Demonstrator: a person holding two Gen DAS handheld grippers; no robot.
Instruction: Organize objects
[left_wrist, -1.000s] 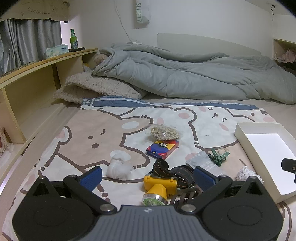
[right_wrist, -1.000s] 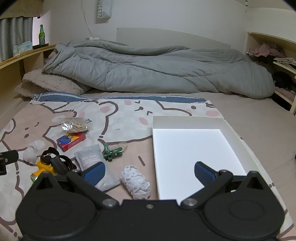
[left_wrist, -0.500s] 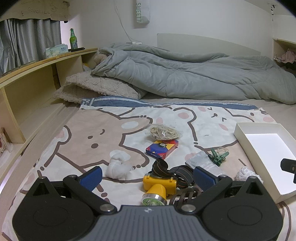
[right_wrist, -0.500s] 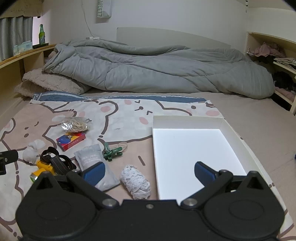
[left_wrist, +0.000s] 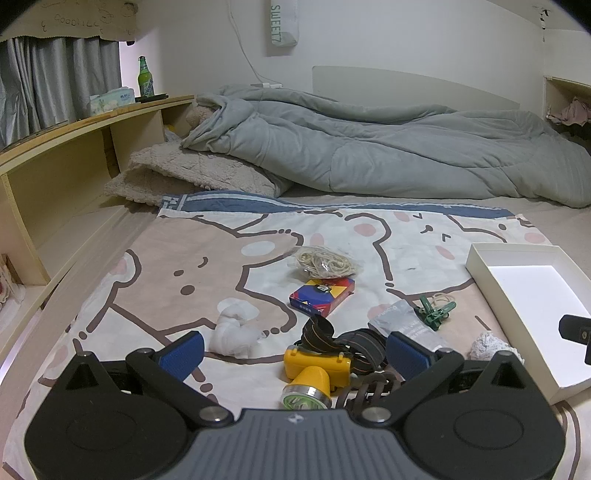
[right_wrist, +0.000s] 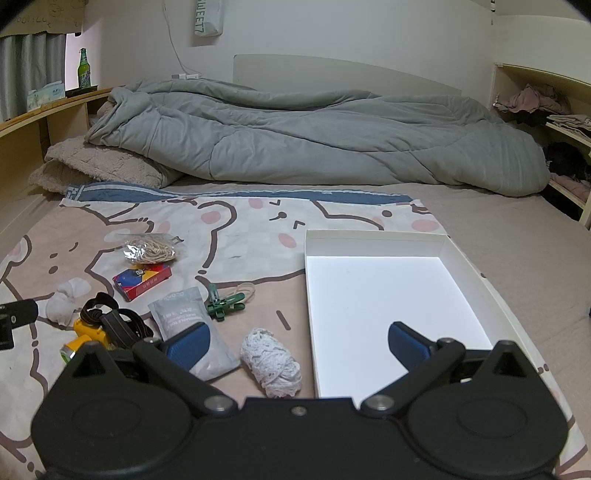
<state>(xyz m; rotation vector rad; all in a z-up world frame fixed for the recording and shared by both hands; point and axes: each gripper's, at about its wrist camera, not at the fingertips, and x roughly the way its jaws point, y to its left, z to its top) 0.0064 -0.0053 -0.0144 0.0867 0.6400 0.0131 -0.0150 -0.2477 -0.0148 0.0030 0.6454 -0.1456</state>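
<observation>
Small items lie scattered on a cartoon-print sheet (left_wrist: 177, 258). A yellow headlamp (left_wrist: 314, 373) with a dark strap sits just ahead of my open left gripper (left_wrist: 295, 350), between its fingers. Around it lie white socks (left_wrist: 232, 328), a red-blue card box (left_wrist: 321, 293), a bag of rubber bands (left_wrist: 325, 262), a grey pouch (right_wrist: 188, 317), a green clip (right_wrist: 223, 304) and a white lace roll (right_wrist: 271, 363). My right gripper (right_wrist: 299, 345) hangs open, its left finger over the pouch and its right finger over the empty white box (right_wrist: 384, 295).
A rumpled grey duvet (right_wrist: 314, 140) and a beige pillow (left_wrist: 177, 173) fill the far half of the bed. A wooden shelf (left_wrist: 74, 158) runs along the left, with a green bottle (left_wrist: 145, 77) on top. Shelves with clothes (right_wrist: 535, 107) stand at the right.
Both views shift only slightly. Nothing on the sheet has moved, and both grippers stay open.
</observation>
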